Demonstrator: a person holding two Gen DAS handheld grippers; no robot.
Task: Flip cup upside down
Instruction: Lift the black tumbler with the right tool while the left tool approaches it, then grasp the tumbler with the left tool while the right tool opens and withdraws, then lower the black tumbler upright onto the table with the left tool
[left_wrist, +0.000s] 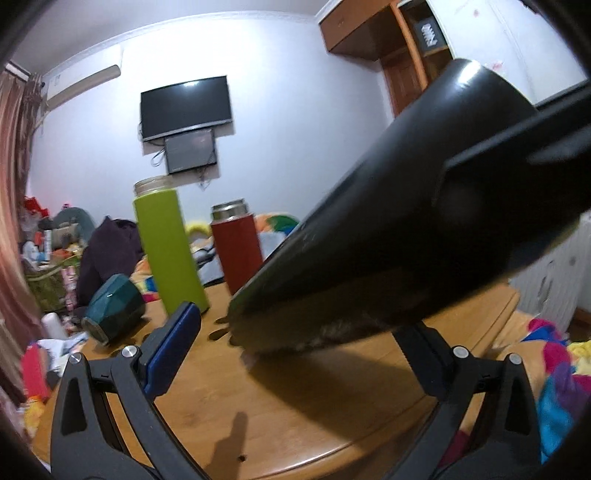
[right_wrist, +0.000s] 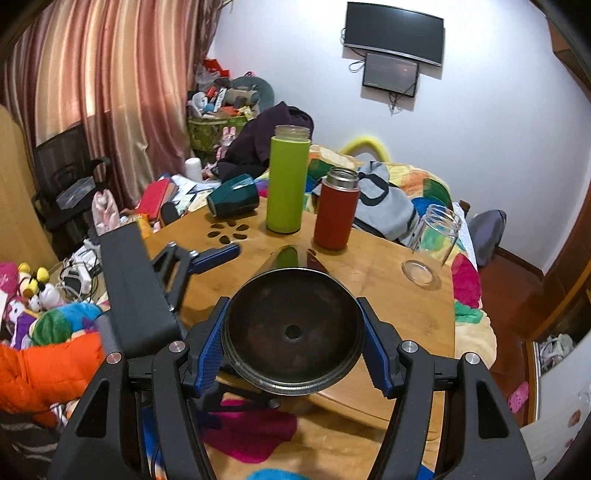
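A tall black cup (right_wrist: 293, 332) is held by my right gripper (right_wrist: 293, 350), whose blue pads press its sides near the base; the base faces the right wrist camera and the far end points down at the wooden table (right_wrist: 388, 280). In the left wrist view the cup (left_wrist: 369, 240) slants across the frame, its mouth touching or nearly touching the table (left_wrist: 258, 424). My left gripper (left_wrist: 295, 350) is open and empty, its blue left finger (left_wrist: 173, 343) beside the cup's lower end. It also shows in the right wrist view (right_wrist: 207, 258).
A green bottle (right_wrist: 287, 182), a red flask (right_wrist: 336, 208), a dark teal cup lying on its side (right_wrist: 232, 199) and a clear glass jar (right_wrist: 436, 230) with its lid (right_wrist: 419, 271) stand on the table. Clutter and bright bedding surround it.
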